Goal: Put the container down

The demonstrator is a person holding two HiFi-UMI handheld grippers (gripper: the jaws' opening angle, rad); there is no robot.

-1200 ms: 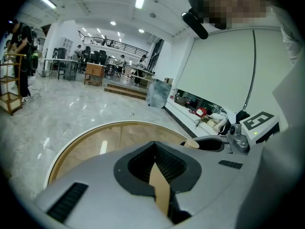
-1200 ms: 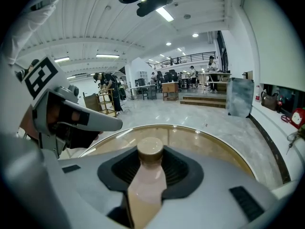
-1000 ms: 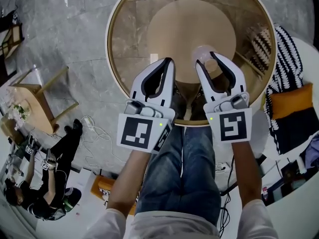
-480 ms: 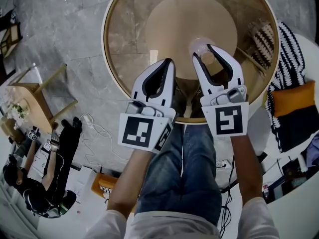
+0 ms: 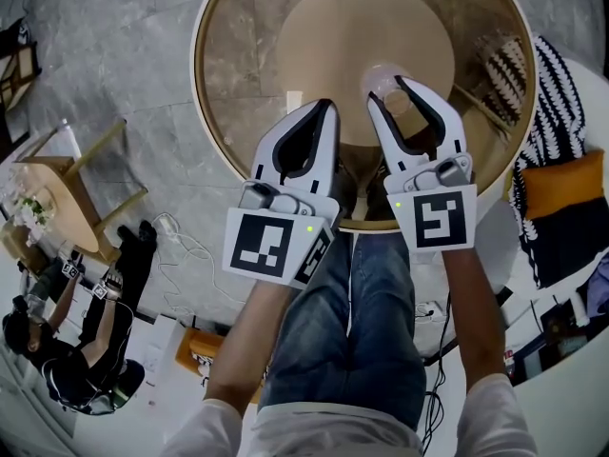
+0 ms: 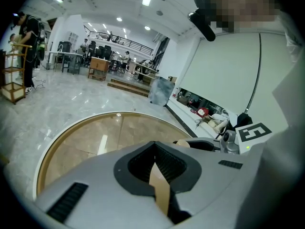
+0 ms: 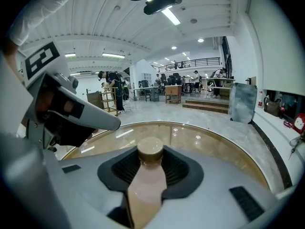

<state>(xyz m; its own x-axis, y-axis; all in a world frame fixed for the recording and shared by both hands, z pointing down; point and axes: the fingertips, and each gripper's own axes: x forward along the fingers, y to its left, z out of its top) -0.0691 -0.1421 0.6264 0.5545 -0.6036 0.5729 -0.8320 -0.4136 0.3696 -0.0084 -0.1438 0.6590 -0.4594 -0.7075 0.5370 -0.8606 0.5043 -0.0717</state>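
My right gripper (image 5: 390, 91) is shut on the container (image 5: 383, 80), a small pale translucent bottle with a brown cap (image 7: 150, 148). In the right gripper view the bottle stands upright between the dark pads (image 7: 177, 168), over the round glass table (image 5: 211, 112). Whether its base touches the glass I cannot tell. My left gripper (image 5: 324, 110) hangs just to the left of it over the table's near edge. Its jaws are shut with nothing between them (image 6: 156, 151). Each gripper shows at the side of the other's view: the right gripper (image 6: 209, 145), the left gripper (image 7: 71, 113).
The table has a gold rim (image 7: 250, 151) and a beige disc base (image 5: 366, 41) under the glass. A black-and-white striped cushion (image 5: 538, 93) and an orange one (image 5: 561, 187) lie right. A wooden stand (image 5: 67, 193), floor cables (image 5: 186, 246) and a person (image 5: 57, 360) are left.
Both grippers keep their places over the table, and the right one stays shut on the container. Only the head view has shifted slightly.
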